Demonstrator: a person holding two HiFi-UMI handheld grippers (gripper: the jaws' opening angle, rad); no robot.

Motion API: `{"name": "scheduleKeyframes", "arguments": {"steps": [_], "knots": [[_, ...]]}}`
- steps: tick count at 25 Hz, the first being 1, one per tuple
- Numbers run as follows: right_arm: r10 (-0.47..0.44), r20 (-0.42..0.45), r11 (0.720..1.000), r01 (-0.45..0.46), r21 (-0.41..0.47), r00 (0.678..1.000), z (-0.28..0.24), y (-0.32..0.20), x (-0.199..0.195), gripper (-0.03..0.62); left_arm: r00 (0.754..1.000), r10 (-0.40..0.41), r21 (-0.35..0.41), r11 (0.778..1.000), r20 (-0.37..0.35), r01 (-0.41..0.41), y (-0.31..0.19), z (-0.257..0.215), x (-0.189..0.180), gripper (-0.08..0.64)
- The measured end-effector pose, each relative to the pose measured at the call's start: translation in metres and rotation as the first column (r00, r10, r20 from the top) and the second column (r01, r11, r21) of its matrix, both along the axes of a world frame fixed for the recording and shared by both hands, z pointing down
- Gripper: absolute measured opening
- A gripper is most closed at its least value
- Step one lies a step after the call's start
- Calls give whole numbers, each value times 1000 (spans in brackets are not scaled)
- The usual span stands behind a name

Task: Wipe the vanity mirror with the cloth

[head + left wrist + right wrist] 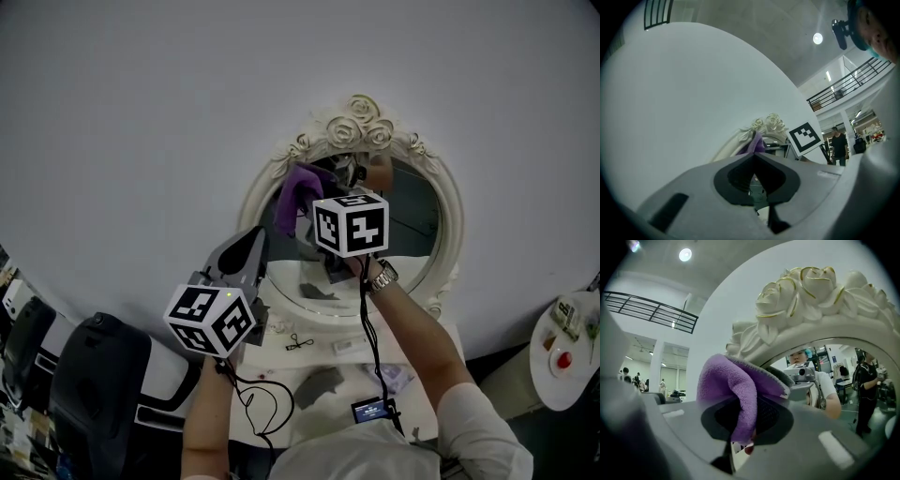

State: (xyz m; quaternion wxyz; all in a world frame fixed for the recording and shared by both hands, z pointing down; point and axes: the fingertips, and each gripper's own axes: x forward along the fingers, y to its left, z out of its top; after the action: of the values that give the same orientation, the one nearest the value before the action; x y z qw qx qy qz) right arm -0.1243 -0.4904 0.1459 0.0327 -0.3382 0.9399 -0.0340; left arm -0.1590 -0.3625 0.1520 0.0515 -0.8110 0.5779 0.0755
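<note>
Right gripper [746, 414]: its jaws are clamping a fold of the purple cloth [298, 190], with the rest bunching out above the tips. The cloth is sitting at the upper left of the vanity mirror [413, 230], just below the rose crest [361, 127] of its frame. Whether the fabric is actually touching the glass is not showing clearly in any view.

Left gripper [755, 159]: its jaws are meeting at the tips with nothing between them, and it is hanging off the mirror's lower left edge, apart from the frame.

Handling assessment: the cloth is looking soft, light and fleecy, so it is likely to be folding and dragging rather than sliding flat. A grip well into the bunched fold, as now, is appearing sound. A pinch at a loose corner would be risking the cloth pulling free under wiping pressure.

The mirror is appearing rigid but fragile, with raised moulding. Pressure is best kept light and carried by the cloth, keeping the jaw tips off the glass and clear of the crest.
</note>
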Motion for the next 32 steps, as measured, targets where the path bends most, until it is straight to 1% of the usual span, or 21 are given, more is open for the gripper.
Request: {"name": "scheduleKeyframes", "arguments": {"steps": [4,8,10,14,18,22,25,29,32], "knots": [[28,-3,999,-28,17,1000,-3,-4,8,57,1000,18,-12,1000,-7,-18,-6,5,5,2],[70,-1,997,-70,40,998,-7,-9,31,57,999,35,-4,999,22,-35,-13,5,18,1],[90,7,995,-91,38,996,-9,-13,46,57,998,59,-4,998,24,-59,-17,6,28,2],[150,13,988,-150,36,989,-9,-20,81,57,991,137,-22,990,0,-137,-28,10,52,0],[213,19,977,-213,30,977,-6,-28,117,58,983,184,-24,983,6,-183,-35,13,75,2],[283,14,959,-283,23,959,-1,-37,154,60,974,228,-29,973,5,-228,-42,15,96,1],[322,12,947,-322,1,947,4,-42,178,61,966,257,-35,966,8,-257,-44,17,111,2],[353,-1,935,-353,-15,936,10,-47,196,61,961,277,-41,960,12,-276,-44,18,121,2],[384,-5,923,-384,-12,923,14,-48,203,61,962,272,-37,962,14,-271,-39,18,120,2]]}}
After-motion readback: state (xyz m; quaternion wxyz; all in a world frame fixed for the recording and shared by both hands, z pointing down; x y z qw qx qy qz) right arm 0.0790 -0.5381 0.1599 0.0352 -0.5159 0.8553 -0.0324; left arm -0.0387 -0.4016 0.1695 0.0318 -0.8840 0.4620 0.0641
